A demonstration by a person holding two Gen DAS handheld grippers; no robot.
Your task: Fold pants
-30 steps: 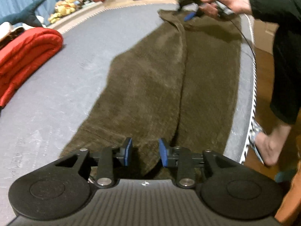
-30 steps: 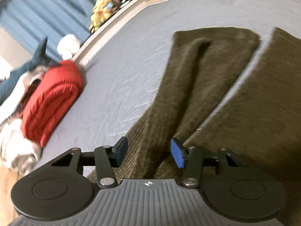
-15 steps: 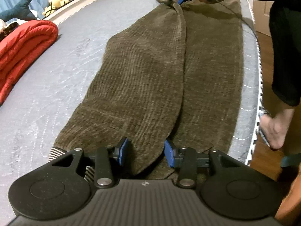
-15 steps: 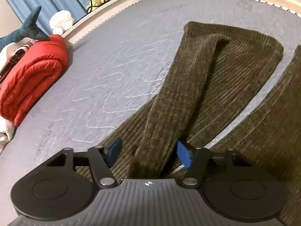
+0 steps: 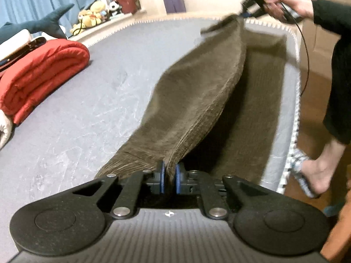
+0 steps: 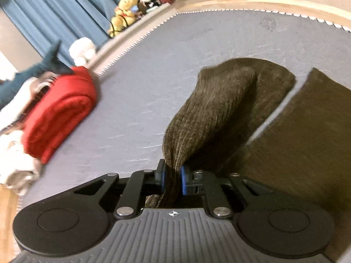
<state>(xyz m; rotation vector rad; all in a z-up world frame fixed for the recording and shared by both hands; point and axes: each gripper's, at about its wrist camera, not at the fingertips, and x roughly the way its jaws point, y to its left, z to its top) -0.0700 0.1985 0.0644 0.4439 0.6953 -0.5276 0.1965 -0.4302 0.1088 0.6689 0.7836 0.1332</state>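
Dark brown corduroy pants (image 5: pixel 193 87) lie lengthwise on the grey bed (image 5: pixel 98 92). My left gripper (image 5: pixel 169 176) is at their near end, its jaws closing on a pinched ridge of fabric, blue pads pressed to it. At the far end a hand (image 5: pixel 283 4) holds my right gripper (image 5: pixel 244 14), which lifts the end of one leg. In the right wrist view the right gripper (image 6: pixel 173 179) has its jaws closing on a bunched fold of that pants leg (image 6: pixel 219 100), pads touching cloth. The other leg (image 6: pixel 307 142) lies flat on the bed.
A rolled red blanket (image 5: pixel 41 70) and white bedding lie at the bed's left side, with a shark plush (image 5: pixel 33 28) and stuffed toys (image 5: pixel 90 17) behind. The bed's right edge (image 5: pixel 294 114) is close to the pants; a person's leg and slippered foot (image 5: pixel 316 171) stand beside it.
Both grippers closed from open onto the fabric and rose, lifting one side of the pants off the bed into a raised ridge between them.
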